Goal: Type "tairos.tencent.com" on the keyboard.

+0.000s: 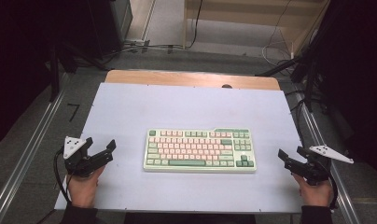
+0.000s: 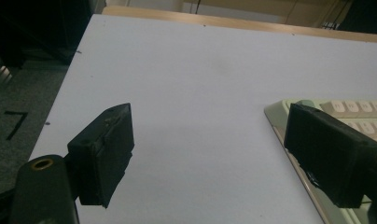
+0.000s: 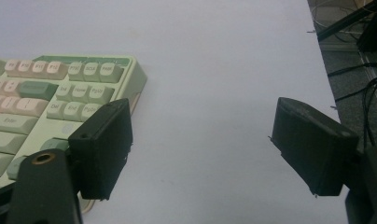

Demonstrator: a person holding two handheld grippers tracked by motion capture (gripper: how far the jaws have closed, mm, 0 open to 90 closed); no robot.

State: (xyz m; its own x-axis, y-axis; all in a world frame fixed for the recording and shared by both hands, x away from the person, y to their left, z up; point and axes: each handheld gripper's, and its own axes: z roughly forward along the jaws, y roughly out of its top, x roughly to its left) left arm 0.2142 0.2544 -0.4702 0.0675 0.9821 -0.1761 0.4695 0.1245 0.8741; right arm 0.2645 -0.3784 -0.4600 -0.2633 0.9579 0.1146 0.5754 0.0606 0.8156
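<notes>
Keyboard (image 1: 199,150), one, lies flat near the middle of the white counter (image 1: 186,107), long side across, between two claws and touching neither. Its case is pale green; most keys are pink or cream, with green ones at the corners, the space bar, and the right-hand cluster. Left claw (image 1: 101,148), held in a hand (image 1: 84,186) at the counter's left edge, is spread wide and holds nothing. Right claw (image 1: 291,157) at the right edge also gapes, holding nothing.
</notes>
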